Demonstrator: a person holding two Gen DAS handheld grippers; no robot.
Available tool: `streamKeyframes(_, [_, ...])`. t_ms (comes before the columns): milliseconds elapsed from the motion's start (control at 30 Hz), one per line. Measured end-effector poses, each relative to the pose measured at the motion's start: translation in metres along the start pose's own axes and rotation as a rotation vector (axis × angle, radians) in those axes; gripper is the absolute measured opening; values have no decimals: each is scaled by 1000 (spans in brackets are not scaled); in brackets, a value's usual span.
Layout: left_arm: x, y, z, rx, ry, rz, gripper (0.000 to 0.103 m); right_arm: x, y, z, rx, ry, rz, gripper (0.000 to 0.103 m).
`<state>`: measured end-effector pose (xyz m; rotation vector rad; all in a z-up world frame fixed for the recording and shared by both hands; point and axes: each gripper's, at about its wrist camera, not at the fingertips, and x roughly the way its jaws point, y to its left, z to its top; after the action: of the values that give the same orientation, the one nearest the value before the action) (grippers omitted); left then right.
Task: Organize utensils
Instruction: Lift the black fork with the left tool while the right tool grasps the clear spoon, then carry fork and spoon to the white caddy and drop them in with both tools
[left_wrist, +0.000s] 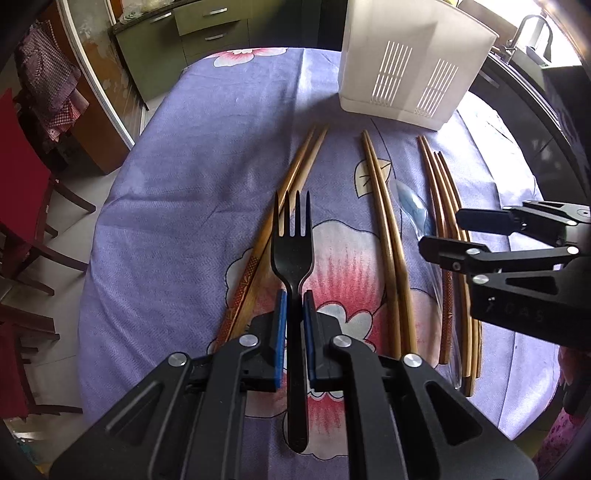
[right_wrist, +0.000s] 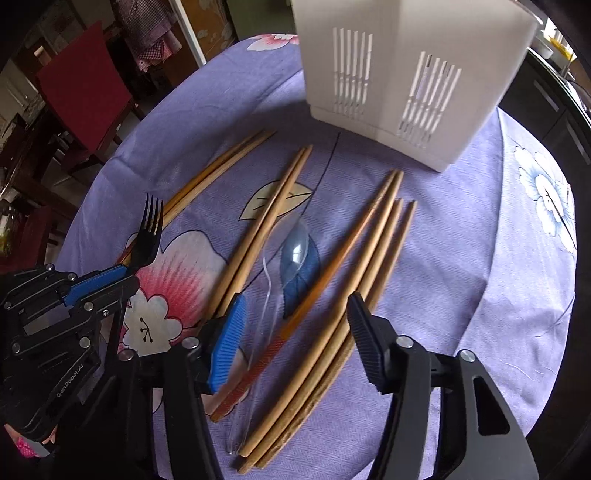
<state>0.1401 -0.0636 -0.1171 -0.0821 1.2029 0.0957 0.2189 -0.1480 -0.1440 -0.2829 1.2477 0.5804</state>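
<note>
My left gripper (left_wrist: 294, 295) is shut on the neck of a black plastic fork (left_wrist: 293, 236), which points away over the floral cloth; the same fork (right_wrist: 149, 229) and gripper (right_wrist: 127, 271) show at the left of the right wrist view. My right gripper (right_wrist: 298, 301) hangs open over the right-hand group of wooden chopsticks (right_wrist: 369, 251) and a clear plastic spoon (right_wrist: 295, 247). Both lie between its jaws, and the pads press on neither. Two more chopstick pairs (right_wrist: 269, 218) (right_wrist: 218, 166) lie further left. A white slotted utensil holder (right_wrist: 406, 74) stands at the back.
A purple flowered cloth (left_wrist: 166, 177) covers the round table, whose edge curves close on the left and right. Red chairs (left_wrist: 22, 177) stand to the left, with green cabinet drawers (left_wrist: 207, 26) behind. A dark counter with a tap (left_wrist: 532, 29) is at the right.
</note>
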Motion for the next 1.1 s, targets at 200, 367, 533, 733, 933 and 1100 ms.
streamKeyframes(200, [-11,5,-6,9,-21,-28,9,-7,13,5,-17,-36,-13,37])
streamKeyframes(367, [-16,6,-10,10,-28,-40,9,-1,21,9,-32,2,-45,27])
streamKeyframes(533, [-21,9,-12,9,-41,-48,9,8,21,3,-45,53,-75,25])
streamKeyframes(733, [-24,9,-13,15,-50,-56,9,13,25,9,-48,53,-88,19])
streamKeyframes(933, [-27,11,-13,16,-62,-60,9,13,31,7,-24,0,-82,12])
streamKeyframes(1100, [-44,10,-5,33,-99,-90,9,-19,13,3,48,-124,-6,11])
